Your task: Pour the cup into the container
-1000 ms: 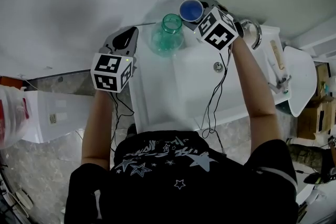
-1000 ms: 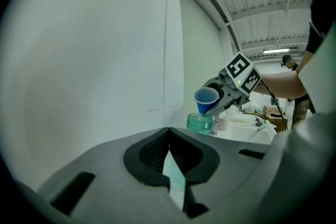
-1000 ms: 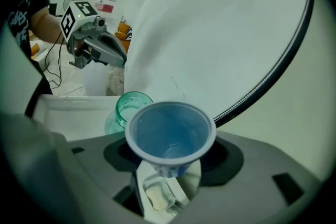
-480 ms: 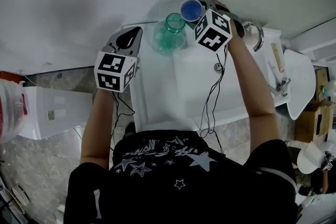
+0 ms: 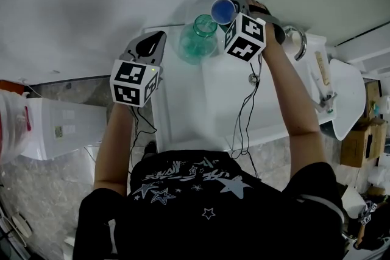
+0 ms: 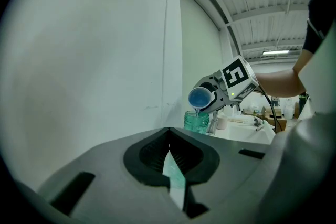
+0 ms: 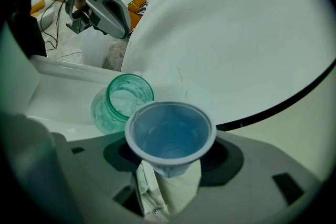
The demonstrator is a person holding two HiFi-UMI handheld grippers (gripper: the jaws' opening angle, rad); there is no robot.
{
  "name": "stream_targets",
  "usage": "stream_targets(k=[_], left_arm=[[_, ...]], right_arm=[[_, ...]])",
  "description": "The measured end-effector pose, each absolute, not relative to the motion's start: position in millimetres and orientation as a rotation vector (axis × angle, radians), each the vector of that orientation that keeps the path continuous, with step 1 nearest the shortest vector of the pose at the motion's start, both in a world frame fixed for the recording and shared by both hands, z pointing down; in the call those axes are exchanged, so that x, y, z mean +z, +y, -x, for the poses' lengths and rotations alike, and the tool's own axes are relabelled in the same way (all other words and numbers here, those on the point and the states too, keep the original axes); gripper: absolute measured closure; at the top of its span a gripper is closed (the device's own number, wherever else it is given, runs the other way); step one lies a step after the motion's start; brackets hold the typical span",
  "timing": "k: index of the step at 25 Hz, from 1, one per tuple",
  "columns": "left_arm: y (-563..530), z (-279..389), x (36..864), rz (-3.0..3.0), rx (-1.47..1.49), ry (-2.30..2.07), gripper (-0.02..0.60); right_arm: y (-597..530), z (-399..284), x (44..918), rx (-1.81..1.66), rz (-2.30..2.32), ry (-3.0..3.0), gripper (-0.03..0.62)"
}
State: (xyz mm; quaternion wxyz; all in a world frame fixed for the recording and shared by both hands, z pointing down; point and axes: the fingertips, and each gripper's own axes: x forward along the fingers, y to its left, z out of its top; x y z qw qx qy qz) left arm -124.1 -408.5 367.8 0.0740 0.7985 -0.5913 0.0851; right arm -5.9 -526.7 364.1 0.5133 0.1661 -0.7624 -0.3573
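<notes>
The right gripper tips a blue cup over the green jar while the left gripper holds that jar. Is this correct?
No: the left gripper holds nothing and stands apart from the jar, as the head view shows. The right gripper does tip the blue cup over it.

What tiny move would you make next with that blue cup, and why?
Probably tip the cup a little further. The right gripper holds it tilted above the green jar, a thin trickle runs from its lip into the jar's mouth, and some liquid seems left inside.
</notes>
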Motion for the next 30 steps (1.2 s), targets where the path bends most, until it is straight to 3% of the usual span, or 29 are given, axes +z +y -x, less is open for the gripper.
stream_targets(k=[14, 30], left_arm=[[-400, 127, 367, -2.380, 0.246, -1.786, 0.572], [-374, 131, 364, -2.365, 0.241, -1.819, 0.572]], right_arm=[[-526, 9, 350, -0.933, -0.420, -1.802, 0.306], [-513, 3, 335, -0.657, -0.528, -2.107, 0.306]])
